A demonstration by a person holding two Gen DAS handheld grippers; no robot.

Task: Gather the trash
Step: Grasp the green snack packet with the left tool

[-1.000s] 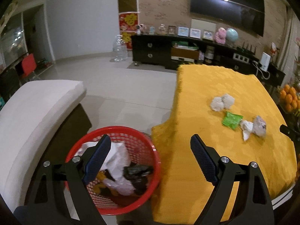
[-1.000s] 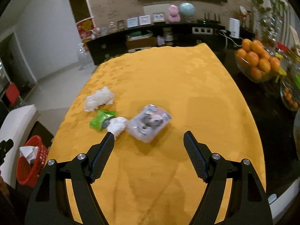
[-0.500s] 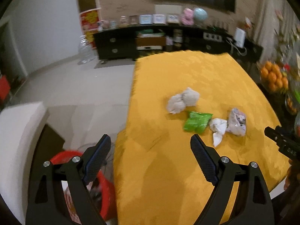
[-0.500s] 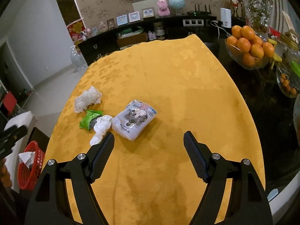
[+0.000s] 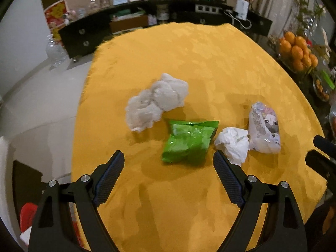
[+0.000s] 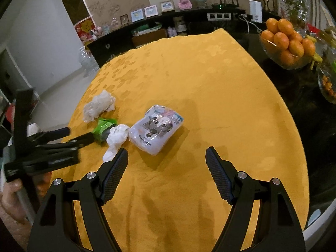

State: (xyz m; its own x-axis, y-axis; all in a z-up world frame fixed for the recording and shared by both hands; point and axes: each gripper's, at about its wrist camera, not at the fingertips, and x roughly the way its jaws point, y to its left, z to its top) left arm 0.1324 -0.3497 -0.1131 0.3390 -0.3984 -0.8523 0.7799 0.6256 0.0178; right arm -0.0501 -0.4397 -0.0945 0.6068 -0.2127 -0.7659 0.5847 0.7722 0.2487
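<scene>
Four pieces of trash lie on the yellow tablecloth [image 5: 189, 63]: a grey-white crumpled wad [image 5: 156, 104], a green wrapper [image 5: 189, 141], a white crumpled tissue [image 5: 233, 143] and a printed tissue pack [image 5: 264, 127]. My left gripper [image 5: 169, 168] hangs open just short of the green wrapper, nothing between its fingers. My right gripper [image 6: 167, 159] is open above the cloth, near the tissue pack [image 6: 156, 128] and white tissue [image 6: 117, 137]. The left gripper [image 6: 80, 135] shows at the left of the right wrist view, by the green wrapper [image 6: 103, 127]. A red basket [image 5: 28, 214] peeks in below the table's left edge.
A bowl of oranges [image 6: 286, 43] and other glassware stand on the dark table surface to the right. A black sideboard [image 5: 147, 23] with frames and ornaments lines the far wall. A hand [image 6: 12, 197] holds the left tool. Tiled floor [image 5: 42, 96] lies left.
My left gripper has swung from over the red basket across to the table and down toward the green wrapper. The right gripper has stayed nearly still, open.
</scene>
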